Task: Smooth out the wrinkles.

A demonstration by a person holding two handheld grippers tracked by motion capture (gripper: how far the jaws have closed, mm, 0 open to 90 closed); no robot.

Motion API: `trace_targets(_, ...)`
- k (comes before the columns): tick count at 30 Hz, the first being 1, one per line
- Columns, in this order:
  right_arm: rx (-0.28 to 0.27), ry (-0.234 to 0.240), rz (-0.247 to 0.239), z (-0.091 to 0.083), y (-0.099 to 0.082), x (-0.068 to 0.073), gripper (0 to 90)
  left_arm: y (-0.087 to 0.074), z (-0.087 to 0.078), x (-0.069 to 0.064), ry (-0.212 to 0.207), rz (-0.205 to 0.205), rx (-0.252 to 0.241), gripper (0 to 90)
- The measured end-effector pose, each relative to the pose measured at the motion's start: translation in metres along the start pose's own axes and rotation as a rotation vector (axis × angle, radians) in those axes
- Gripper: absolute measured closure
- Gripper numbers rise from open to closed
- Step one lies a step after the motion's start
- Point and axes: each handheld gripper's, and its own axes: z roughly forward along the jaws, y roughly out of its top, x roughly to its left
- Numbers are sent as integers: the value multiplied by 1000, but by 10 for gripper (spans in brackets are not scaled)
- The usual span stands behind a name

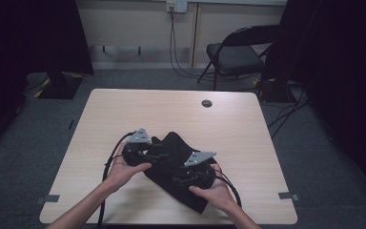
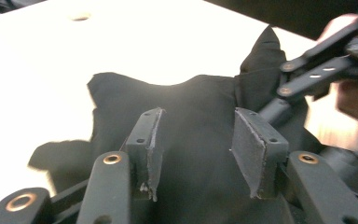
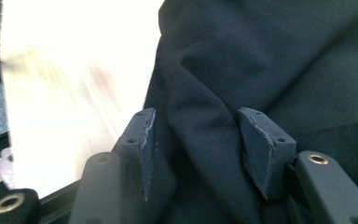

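A crumpled black cloth (image 1: 173, 143) lies on the light wooden table (image 1: 171, 112), near its front edge. My left gripper (image 1: 163, 155) hovers over the cloth's left part, held in a hand. In the left gripper view its jaws (image 2: 198, 149) stand apart above the cloth (image 2: 196, 98), with nothing pinched. My right gripper (image 1: 177, 180) is low over the cloth's right part. In the right gripper view its jaws (image 3: 196, 149) stand apart around a raised fold of the cloth (image 3: 205, 116), and the pads are clear of it. The right gripper's arm (image 2: 307, 74) also shows in the left gripper view.
A round cable hole (image 1: 207, 103) sits near the table's far edge. Beyond the table stand a black folding chair (image 1: 236, 55) and cables on the grey carpet. Dark curtains hang at both sides. Bare tabletop stretches behind and beside the cloth.
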Motion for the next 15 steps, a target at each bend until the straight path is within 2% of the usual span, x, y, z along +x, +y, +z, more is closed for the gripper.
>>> trace_targets(1, -4, 3, 0, -3, 0, 2, 428, -1, 8, 0, -10, 2, 27, 512)
trace_targets(2, -2, 5, -1, -7, 0, 5, 426, -4, 16, 1, 9, 6, 62, 511)
trace_targets(3, -7, 17, -11, -14, -1, 7, 439, -7, 18, 2, 10, 3, 65, 510)
trace_targets(4, -14, 29, -4, -19, -1, 9, 451, -12, 20, 3, -12, 6, 78, 496)
trace_targets(6, -39, 30, -9, -35, -1, 11, 455, -19, 18, 1, -19, 33, 104, 484)
trace_targets(7, -54, 28, -9, -41, -1, 10, 457, -20, 15, 1, -39, 40, 116, 459)
trace_targets(9, -77, -1, 3, -53, 4, 3, 473, -20, 8, 2, -21, 29, 100, 428)
trace_targets(11, -109, -29, 45, -58, 7, -10, 513, -20, 6, 6, -16, 11, 99, 390)
trace_targets(12, -99, -37, 83, -56, 6, -17, 516, -22, 6, 8, -20, 7, 103, 391)
trace_targets(13, -79, -42, 95, -52, 4, -19, 505, -25, 7, 11, -34, -5, 108, 390)
trace_targets(15, -14, -52, 140, -39, -7, -20, 425, -29, 9, 13, -30, -4, 141, 390)
